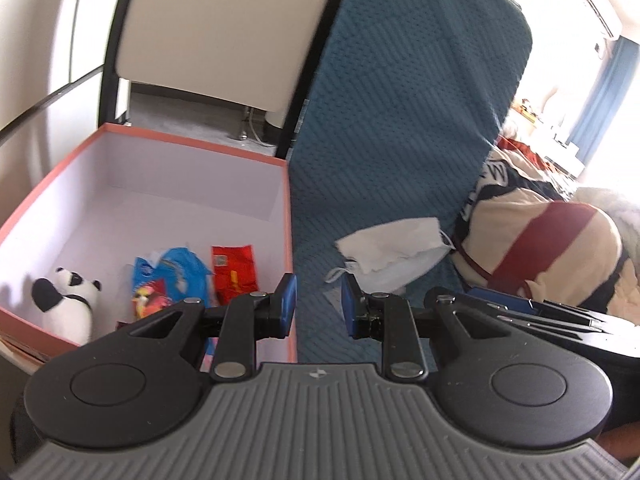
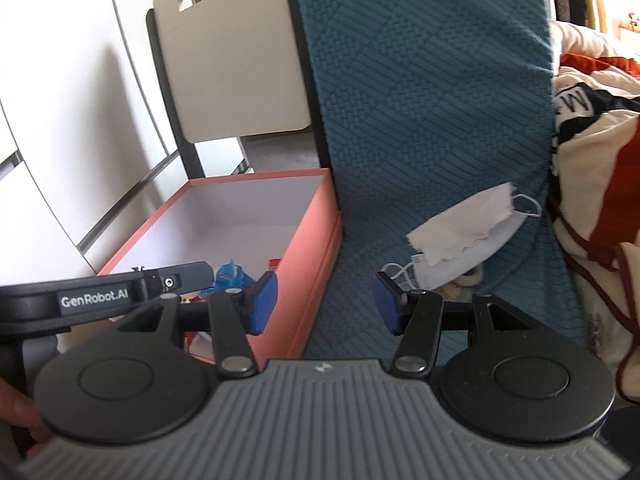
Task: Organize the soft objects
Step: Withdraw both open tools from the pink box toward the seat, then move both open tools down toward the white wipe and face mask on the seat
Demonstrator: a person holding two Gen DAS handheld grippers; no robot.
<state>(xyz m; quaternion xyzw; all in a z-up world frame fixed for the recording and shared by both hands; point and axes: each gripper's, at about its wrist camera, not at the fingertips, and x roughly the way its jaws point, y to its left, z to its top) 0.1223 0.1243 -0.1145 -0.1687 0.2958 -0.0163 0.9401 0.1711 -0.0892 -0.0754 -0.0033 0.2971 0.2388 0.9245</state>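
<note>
Tissue and a white face mask are lying together on the teal quilted cover, the tissue resting on top of the mask, ahead of and slightly right of the left gripper, apart from its fingertips. In the right wrist view the same pile is sitting ahead and to the right of the right gripper, near its right finger but not touched by it. Both grippers are being held open with nothing between the blue pads; the left is parted narrowly, the right more widely. Just left of the cover, a pink box with a pale interior is standing open, and a panda plush, a blue packet and a red packet are lying inside at its near end. A striped cream, red and navy blanket is bunched to the right of the mask. Behind the box, a beige chair back in a dark frame is being seen against white panelled walls, and strong daylight is coming through a blue-curtained window at far right.
</note>
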